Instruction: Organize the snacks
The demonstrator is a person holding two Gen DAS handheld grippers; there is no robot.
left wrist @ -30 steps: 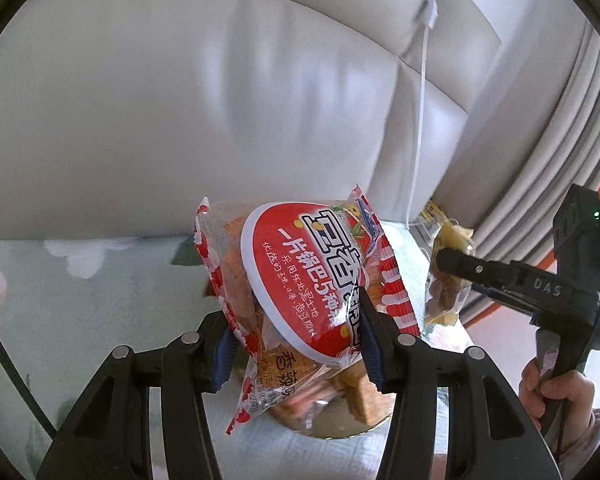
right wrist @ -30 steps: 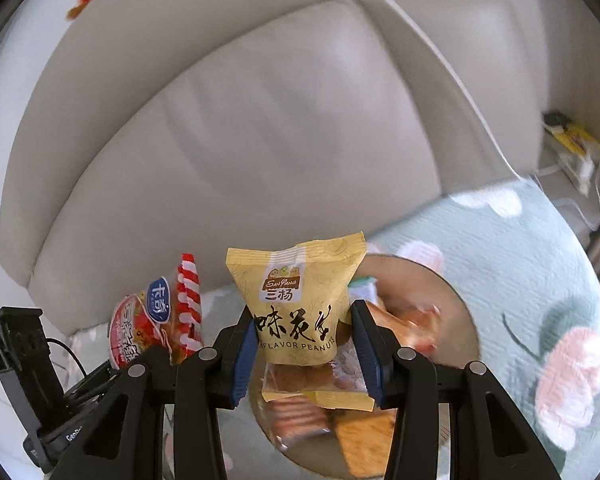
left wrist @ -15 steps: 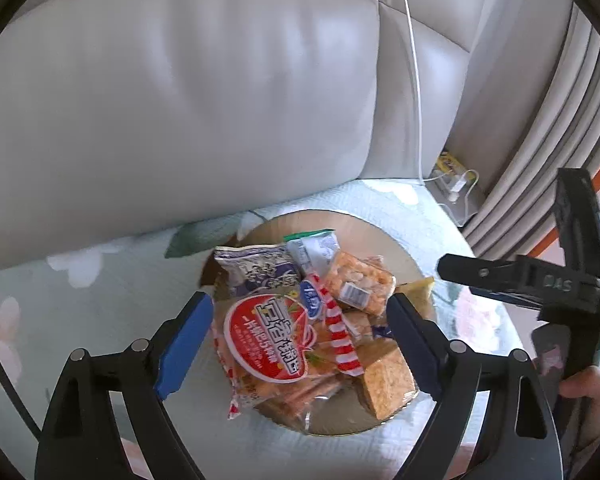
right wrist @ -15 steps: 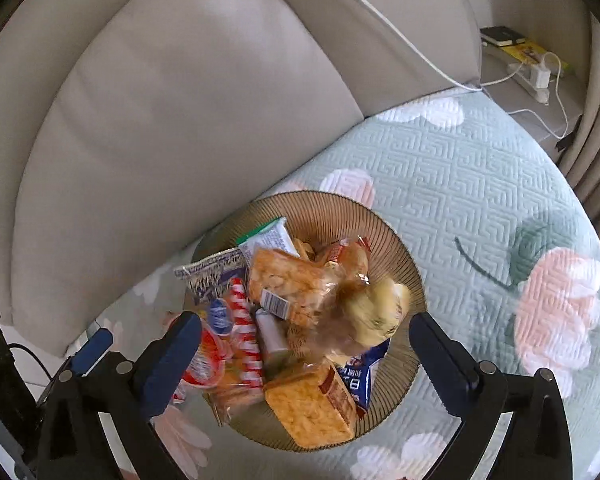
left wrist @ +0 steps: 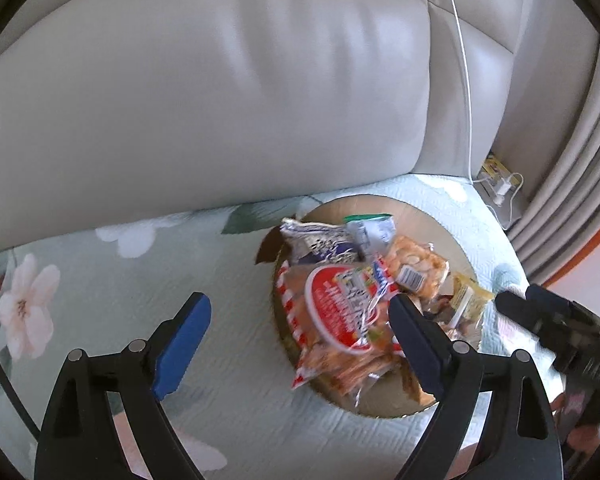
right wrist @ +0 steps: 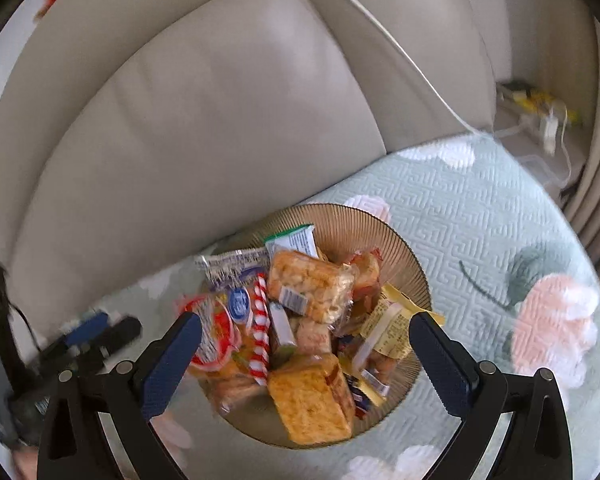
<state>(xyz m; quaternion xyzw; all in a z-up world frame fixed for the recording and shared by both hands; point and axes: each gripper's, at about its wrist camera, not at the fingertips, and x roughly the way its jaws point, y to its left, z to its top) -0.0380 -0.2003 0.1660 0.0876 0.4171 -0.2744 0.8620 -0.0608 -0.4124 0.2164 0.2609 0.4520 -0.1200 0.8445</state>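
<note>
Dropped snack packets (right wrist: 300, 320) fill bowl (right wrist: 404, 248); claws empty.

Print on red-and-white snack bag (left wrist: 342, 316) too blurred for me to read. Barcode label on nut-bar wrapper (right wrist: 294, 299) visible, digits illegible. Yellow packet (right wrist: 394, 334) carried small print, unreadable.

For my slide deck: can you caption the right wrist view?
Open right tool above a bowl heaped with snacks on a floral cushion.
</note>
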